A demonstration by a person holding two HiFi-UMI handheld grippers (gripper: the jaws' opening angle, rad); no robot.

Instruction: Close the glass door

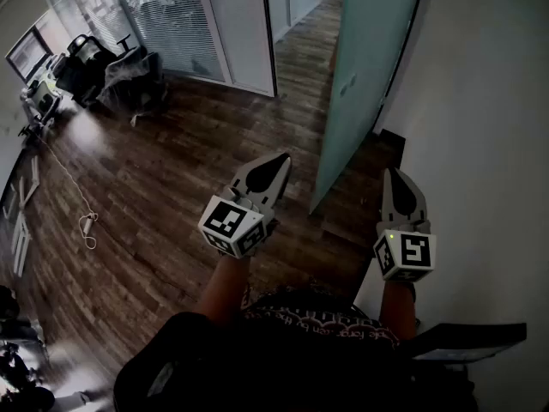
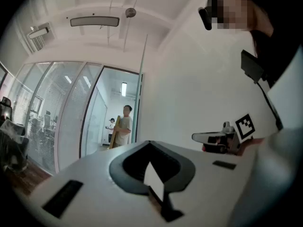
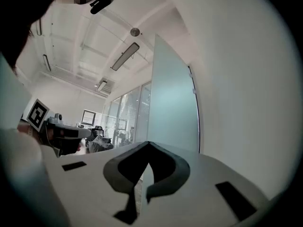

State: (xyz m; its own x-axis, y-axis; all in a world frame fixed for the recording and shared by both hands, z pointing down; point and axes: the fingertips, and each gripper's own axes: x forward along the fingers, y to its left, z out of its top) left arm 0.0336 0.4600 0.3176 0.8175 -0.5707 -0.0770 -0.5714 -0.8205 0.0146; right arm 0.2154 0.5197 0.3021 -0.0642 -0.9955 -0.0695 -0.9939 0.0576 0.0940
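Left gripper and right gripper both level, jaws together, nothing gripped. Glass door stands open just ahead, between them, nearer the right one; apparently clear of both tips.

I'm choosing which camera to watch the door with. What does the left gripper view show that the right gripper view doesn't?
Only the left gripper view: two people beyond the doorway, and the right tongs. Only the right gripper view: the glass door, frosted face showing, open beside the wall, a monitor, and the left tongs. Both: a long ceiling lamp, and each view's own tongs shut.
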